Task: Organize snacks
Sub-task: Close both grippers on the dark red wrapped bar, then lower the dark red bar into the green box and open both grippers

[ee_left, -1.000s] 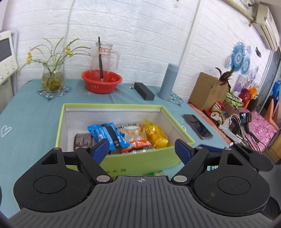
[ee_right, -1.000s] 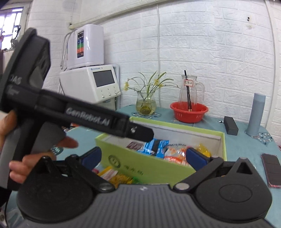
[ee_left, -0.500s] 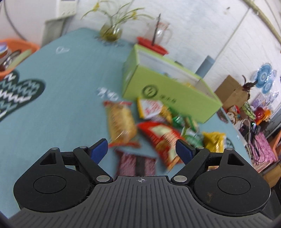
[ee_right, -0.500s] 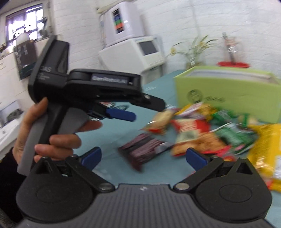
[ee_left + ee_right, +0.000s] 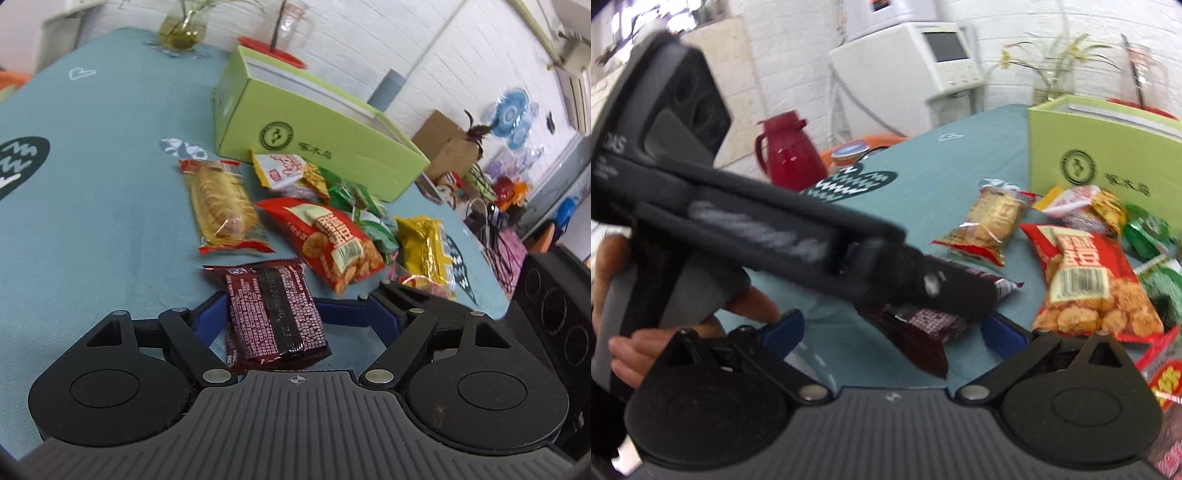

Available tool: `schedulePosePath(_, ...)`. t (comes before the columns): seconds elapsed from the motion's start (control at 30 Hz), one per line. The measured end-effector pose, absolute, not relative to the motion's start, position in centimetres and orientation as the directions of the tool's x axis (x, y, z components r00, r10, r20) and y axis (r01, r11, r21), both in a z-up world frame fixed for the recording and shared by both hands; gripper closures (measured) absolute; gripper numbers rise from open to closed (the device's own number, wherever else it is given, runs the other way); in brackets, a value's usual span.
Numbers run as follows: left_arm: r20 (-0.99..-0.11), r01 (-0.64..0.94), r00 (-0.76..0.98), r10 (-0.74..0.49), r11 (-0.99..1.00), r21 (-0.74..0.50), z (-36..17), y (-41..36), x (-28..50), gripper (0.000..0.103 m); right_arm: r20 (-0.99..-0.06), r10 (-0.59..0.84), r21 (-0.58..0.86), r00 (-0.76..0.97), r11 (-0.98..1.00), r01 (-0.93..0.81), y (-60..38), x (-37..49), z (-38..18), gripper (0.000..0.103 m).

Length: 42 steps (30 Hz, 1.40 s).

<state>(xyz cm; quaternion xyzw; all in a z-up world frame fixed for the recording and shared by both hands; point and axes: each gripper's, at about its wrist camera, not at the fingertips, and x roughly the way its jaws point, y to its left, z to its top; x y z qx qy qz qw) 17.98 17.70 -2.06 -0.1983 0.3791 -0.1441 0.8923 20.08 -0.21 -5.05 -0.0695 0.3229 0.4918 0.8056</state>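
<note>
A dark maroon snack packet [image 5: 275,314] lies on the teal tablecloth between the fingers of my left gripper [image 5: 295,314], which is open around it, low over the table. The packet also shows in the right wrist view [image 5: 923,325], partly hidden under the left gripper's body [image 5: 775,229]. A cracker pack [image 5: 223,206], a red snack bag [image 5: 328,240], a yellow packet [image 5: 424,247] and green packets [image 5: 365,210] lie in front of the green box [image 5: 325,136]. My right gripper [image 5: 892,332] is open and empty, just right of the left one.
A red thermos [image 5: 790,151] and a white appliance [image 5: 916,70] stand off the table's left side. A vase [image 5: 183,29], a red basin [image 5: 273,51] and a grey cylinder [image 5: 388,88] stand behind the box. A cardboard box [image 5: 447,144] and clutter are at the right.
Both grippers swung from above the box down toward the loose snacks. My left gripper dropped lower and now straddles the maroon packet. Both stayed open.
</note>
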Motion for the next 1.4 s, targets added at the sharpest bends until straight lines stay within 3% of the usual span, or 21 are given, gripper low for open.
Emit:
schedulePosePath(0.2, -0.647, 0.036, 0.690, -0.325, 0.908, -0.417, -2.2, 18.3, 18.2, 0.037, -0.588, 0.727, 0.201, 0.354, 0.555, -0.807, -0.2, 20.2, -5.2, 0.001)
schedulePosePath(0.5, -0.650, 0.053, 0.682, -0.336, 0.909, -0.414, -2.6, 18.2, 18.5, 0.045, -0.599, 0.685, 0.144, 0.414, 0.602, -0.786, 0.1, 20.3, -5.4, 0.001)
schedulePosePath(0.57, -0.654, 0.046, 0.681, -0.328, 0.911, -0.409, -2.6, 18.2, 18.6, 0.061, -0.601, 0.687, 0.138, 0.409, 0.593, -0.794, 0.3, 20.6, -5.4, 0.002)
schedulePosePath(0.6, -0.654, 0.051, 0.672, -0.348, 0.903, -0.427, -2.7, 18.2, 18.7, 0.078, -0.601, 0.686, 0.121, 0.411, 0.586, -0.801, 0.4, 20.4, -5.4, 0.004)
schedulePosePath(0.67, -0.654, 0.033, 0.676, -0.341, 0.900, -0.435, -2.4, 18.4, 18.3, 0.086, -0.596, 0.669, 0.066, 0.444, 0.593, -0.803, 0.4, 20.0, -5.0, 0.033)
schedulePosePath(0.77, -0.633, 0.041, 0.701, -0.327, 0.906, -0.422, -0.7, 18.3, 17.2, 0.086, -0.574, 0.710, 0.121, 0.407, 0.566, -0.816, -0.5, 20.3, -3.7, 0.035)
schedulePosePath(0.9, -0.582, 0.056, 0.752, -0.309, 0.910, -0.411, 2.6, 18.5, 17.9, 0.086, -0.514, 0.733, 0.074, 0.447, 0.556, -0.828, -0.6, 20.7, -1.0, 0.034)
schedulePosePath(1.1, -0.523, 0.111, 0.798, -0.298, 0.927, -0.359, 7.5, 18.1, 26.0, 0.087, -0.434, 0.713, -0.033, 0.551, 0.599, -0.800, -0.2, 27.2, 2.9, 0.034)
schedulePosePath(1.4, -0.585, 0.129, 0.768, -0.262, 0.957, -0.260, 8.2, 16.5, 40.2, 0.086, -0.502, 0.630, -0.035, 0.592, 0.669, -0.742, 0.9, 40.2, 4.3, 0.033)
